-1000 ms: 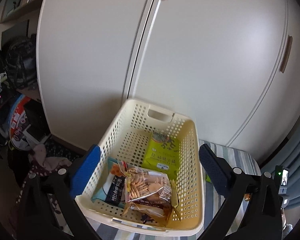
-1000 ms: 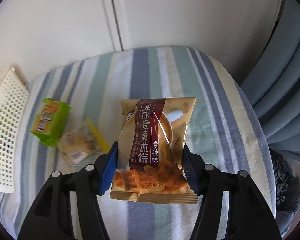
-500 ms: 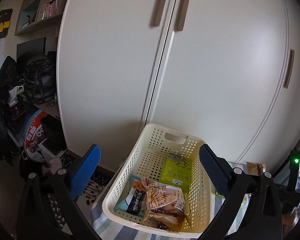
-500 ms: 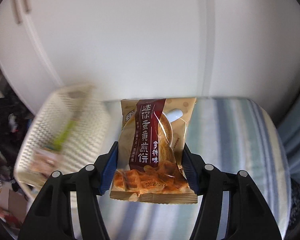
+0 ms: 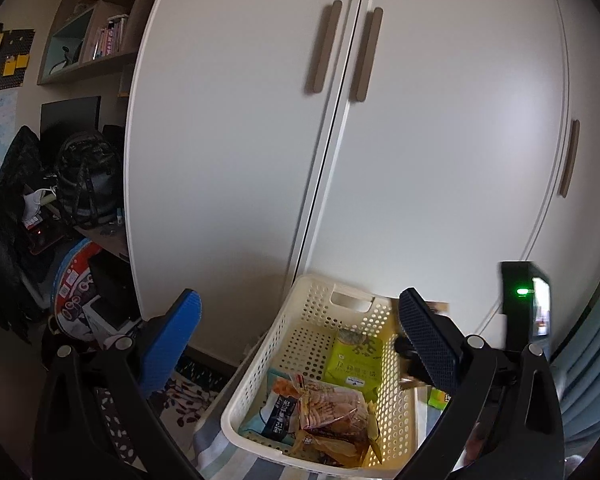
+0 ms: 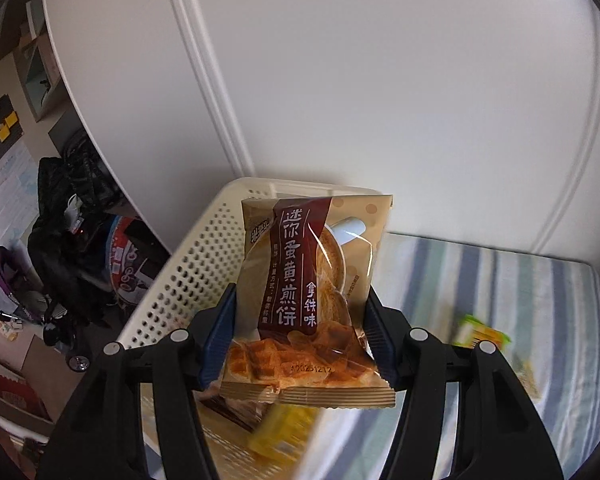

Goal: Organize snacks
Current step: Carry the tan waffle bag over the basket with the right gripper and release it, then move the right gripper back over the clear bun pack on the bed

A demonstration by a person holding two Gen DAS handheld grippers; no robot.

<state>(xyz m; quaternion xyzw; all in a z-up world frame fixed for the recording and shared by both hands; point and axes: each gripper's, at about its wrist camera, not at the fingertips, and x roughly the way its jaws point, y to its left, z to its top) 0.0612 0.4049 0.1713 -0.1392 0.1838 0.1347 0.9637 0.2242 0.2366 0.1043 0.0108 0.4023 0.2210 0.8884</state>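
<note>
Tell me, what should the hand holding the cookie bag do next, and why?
Probably ease the right tool a little further over the basket and then open it. It is shut on the cookie bag, which hangs over the basket's rim, and other snacks already lie inside. The left tool is open and holds nothing.

a perforated cream plastic basket (image 5: 260, 376) sits on a striped cloth surface (image 6: 500, 280) before tall white cupboard doors (image 5: 420, 160); crinkly plastic snack packets (image 5: 332, 404) lie inside.
</note>
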